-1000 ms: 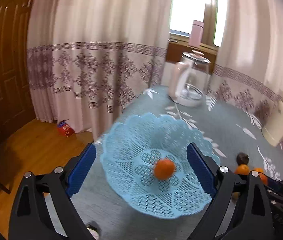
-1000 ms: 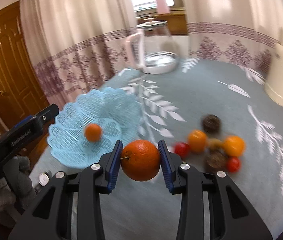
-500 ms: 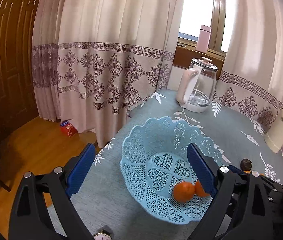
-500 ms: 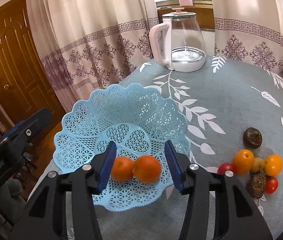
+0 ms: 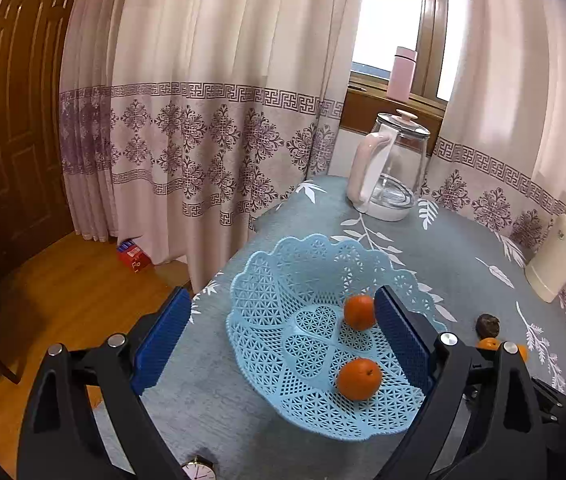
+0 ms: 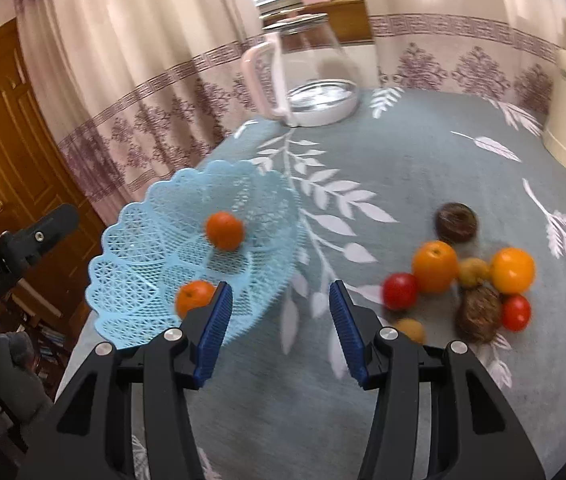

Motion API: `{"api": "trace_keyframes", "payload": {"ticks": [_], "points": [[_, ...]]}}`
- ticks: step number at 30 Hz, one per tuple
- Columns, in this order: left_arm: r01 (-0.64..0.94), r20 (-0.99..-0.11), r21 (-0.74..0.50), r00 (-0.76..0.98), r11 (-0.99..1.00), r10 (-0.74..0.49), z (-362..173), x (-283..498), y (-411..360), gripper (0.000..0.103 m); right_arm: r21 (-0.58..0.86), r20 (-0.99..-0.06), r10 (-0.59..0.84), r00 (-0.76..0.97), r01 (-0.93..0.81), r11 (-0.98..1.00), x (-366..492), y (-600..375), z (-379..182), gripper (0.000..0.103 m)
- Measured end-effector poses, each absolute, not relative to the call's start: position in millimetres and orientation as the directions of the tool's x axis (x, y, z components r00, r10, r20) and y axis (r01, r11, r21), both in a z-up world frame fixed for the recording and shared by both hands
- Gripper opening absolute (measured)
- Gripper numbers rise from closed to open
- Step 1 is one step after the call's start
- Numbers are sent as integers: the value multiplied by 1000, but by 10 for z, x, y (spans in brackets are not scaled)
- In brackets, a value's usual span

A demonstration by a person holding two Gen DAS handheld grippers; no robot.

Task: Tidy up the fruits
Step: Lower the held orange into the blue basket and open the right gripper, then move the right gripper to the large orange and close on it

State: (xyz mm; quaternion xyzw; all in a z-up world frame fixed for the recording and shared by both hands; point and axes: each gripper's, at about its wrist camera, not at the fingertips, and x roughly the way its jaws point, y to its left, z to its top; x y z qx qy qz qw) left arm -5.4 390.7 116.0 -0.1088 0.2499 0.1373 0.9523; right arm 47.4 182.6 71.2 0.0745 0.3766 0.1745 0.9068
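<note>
- Left gripper (image 5: 283, 334): held low over the table edge, fingers spread wide and empty. The blue lattice basket (image 5: 279, 280) sits between and just beyond its blue pads (image 5: 163, 336).
- Right gripper (image 6: 279, 324): released, jaws apart, nothing between them; it hangs above the grey leaf-print tablecloth (image 6: 423, 152), angled downward.
- Basket contents: two oranges. From the left wrist view, one orange (image 5: 359, 378) rests near the front of the basket, close to the right pad; the second orange (image 5: 358, 312) lies further in, just beside that pad's tip.
- From the right wrist view the basket lies ahead and left of the jaws, its near rim tilted up off the cloth.
- Loose fruit pile (image 6: 467, 276): ahead and right of the right gripper, on the cloth, outside the basket; it includes oranges, red tomatoes and dark brown fruits, clustered and partly touching.
- Glass kettle (image 6: 307, 72) stands well beyond both grippers.
</note>
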Motion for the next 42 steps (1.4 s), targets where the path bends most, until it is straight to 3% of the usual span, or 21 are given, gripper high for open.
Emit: {"api": "trace_keyframes", "payload": {"ticks": [23,42], "points": [[-198,-509,-101,852,975,120,1127,-52,3392,95,292,-663,133,736,91,952,441,449,604,56],[-83,-526,-60,850,995,39,1031,-51,2940,95,298,-678,105,727,143,944,671,219,503,56]]}}
